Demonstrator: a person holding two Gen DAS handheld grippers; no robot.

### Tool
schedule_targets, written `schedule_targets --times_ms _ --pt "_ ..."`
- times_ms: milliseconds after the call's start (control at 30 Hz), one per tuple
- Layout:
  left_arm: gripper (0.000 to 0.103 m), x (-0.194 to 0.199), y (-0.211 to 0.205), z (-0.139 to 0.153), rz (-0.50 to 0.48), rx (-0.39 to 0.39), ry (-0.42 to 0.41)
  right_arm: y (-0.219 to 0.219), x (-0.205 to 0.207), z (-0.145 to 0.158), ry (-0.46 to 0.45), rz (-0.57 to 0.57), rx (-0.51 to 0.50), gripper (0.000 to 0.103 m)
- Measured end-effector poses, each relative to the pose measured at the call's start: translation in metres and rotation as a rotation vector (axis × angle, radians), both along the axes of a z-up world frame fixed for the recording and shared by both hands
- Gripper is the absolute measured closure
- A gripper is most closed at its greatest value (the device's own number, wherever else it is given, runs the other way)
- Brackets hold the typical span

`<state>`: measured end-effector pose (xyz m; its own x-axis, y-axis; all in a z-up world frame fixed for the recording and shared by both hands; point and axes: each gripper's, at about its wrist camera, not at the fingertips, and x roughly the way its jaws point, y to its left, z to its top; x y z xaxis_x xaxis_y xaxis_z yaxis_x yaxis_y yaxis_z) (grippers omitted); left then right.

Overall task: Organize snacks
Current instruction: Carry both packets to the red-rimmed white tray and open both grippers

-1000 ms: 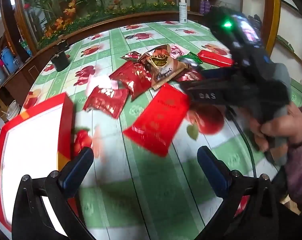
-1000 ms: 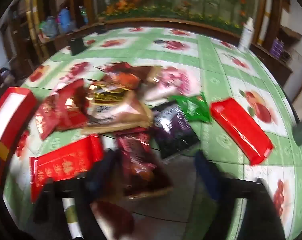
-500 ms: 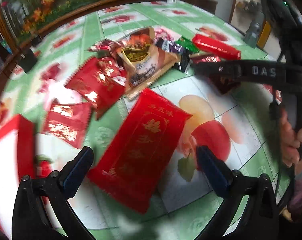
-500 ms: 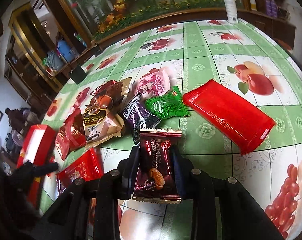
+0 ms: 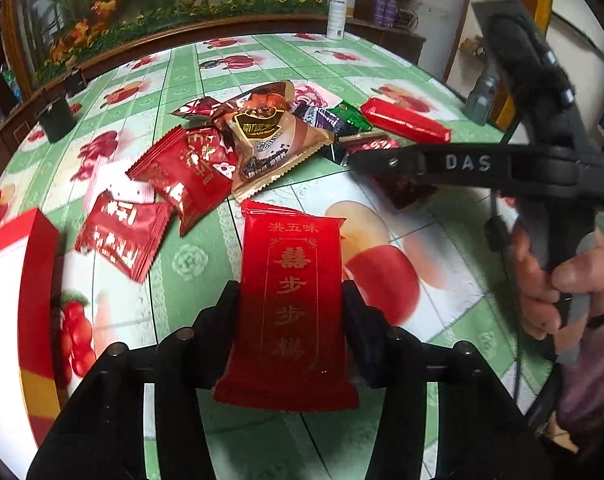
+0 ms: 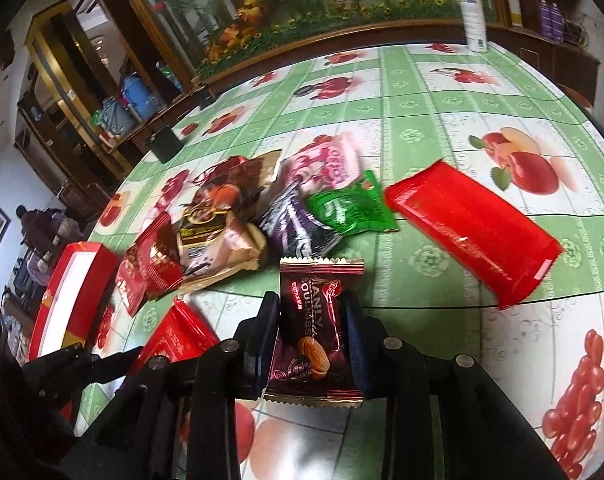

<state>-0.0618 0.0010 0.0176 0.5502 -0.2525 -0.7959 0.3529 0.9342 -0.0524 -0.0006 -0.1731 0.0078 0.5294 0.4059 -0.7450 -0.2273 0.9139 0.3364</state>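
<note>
Your left gripper (image 5: 290, 304) was clamped on the long red foil packet with gold Chinese lettering (image 5: 290, 276), its 2 fingers pressing the packet's long edges, and the packet's far end stuck out over the green fruit-print tablecloth (image 5: 190, 256). Your right gripper (image 6: 312, 334) pinched the dark maroon almond-chocolate wrapper (image 6: 314, 344) by its sides. In the left wrist view, that wrapper showed dimly under the right gripper's black body, held just off the cloth.

The loose heap of snacks lay beyond both grippers: a tan sesame-snack pouch (image 5: 278, 148), 2 red serrated sachets (image 5: 122, 236), a crumpled green wrapper (image 6: 352, 208) and a black-and-purple wrapper (image 6: 298, 228). A second long red foil packet (image 6: 474, 232) lay apart to the heap's right. The red-rimmed white box (image 6: 72, 288) sat at the table's left edge, near the sachets.
</note>
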Motion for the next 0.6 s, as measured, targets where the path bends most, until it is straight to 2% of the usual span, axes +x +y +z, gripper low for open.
schedule_targets --times_ms 167,400,533,600 --pt "0.055 -0.018 0.015 0.021 0.050 -0.037 -0.059 0.012 -0.006 0.001 -0.001 0.068 0.021 0.070" --pt "0.055 -0.061 0.064 0.069 0.154 -0.077 -0.201 0.040 -0.026 0.011 -0.060 0.223 0.061 0.071" --pt "0.055 -0.079 0.098 0.083 0.269 -0.027 -0.283 0.059 -0.042 0.020 -0.108 0.332 0.128 0.071" --pt "0.055 -0.080 0.115 0.086 0.337 0.008 -0.299 0.071 -0.045 0.022 -0.112 0.368 0.166 0.071"
